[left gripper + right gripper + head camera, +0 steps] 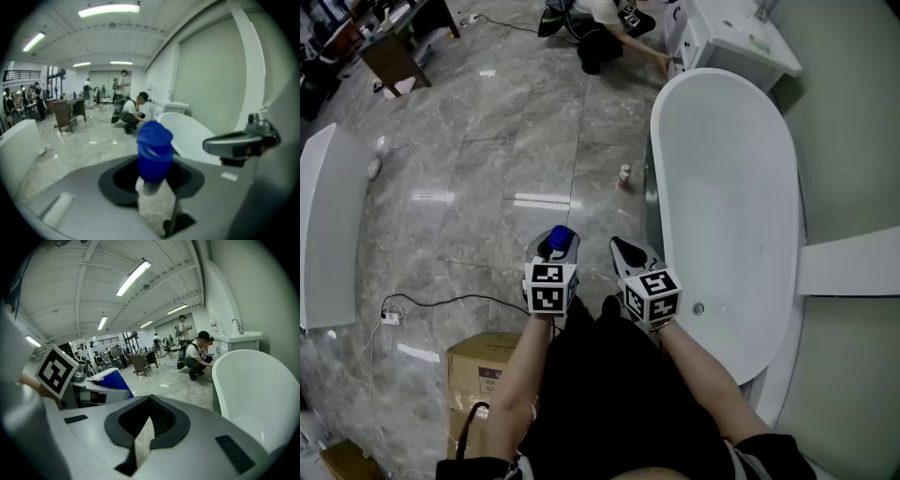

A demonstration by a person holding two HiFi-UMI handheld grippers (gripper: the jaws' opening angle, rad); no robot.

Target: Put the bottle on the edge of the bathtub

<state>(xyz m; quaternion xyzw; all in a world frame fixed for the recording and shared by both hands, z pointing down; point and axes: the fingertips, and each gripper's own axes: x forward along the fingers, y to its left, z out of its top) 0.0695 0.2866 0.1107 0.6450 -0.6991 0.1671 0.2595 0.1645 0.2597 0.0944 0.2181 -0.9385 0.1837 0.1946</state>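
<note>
L gripper (553, 251): held low in front of the body, jaws pointing fwd, marker cube (549, 286) at the person's end. L forearm (523, 370) is bare and extended fwd, approx. parallel to the R forearm (703, 375). The jaws are clamped on the bottle (560, 240). In the L gripper view its blue cap (154, 150) stands upright above the pads and the neck sits between them. Bottle position: at the front end of the L gripper, in the air over the grey marble floor (487, 141), not on the bathtub (722, 197). The tub lies to the right, beyond the R gripper. R gripper (628, 253): alongside the L one, near but apart, tip angled slightly to the left, just beside the tub's near-left rim. Its jaws are closed, tips meeting, nothing between them. In the R gripper view (149, 401) only a thin wedge of floor shows behind the tips. The same view shows the L gripper's cube (56, 370) and the bottle's blue (110, 379) to the left, and the tub wall (258, 390) to the right. Other items: a small second bottle (624, 175) stands on the floor close to the tub's outer wall. A cardboard box (483, 370) sits below the L forearm. A person (600, 28) crouches at the tub's far end.
</note>
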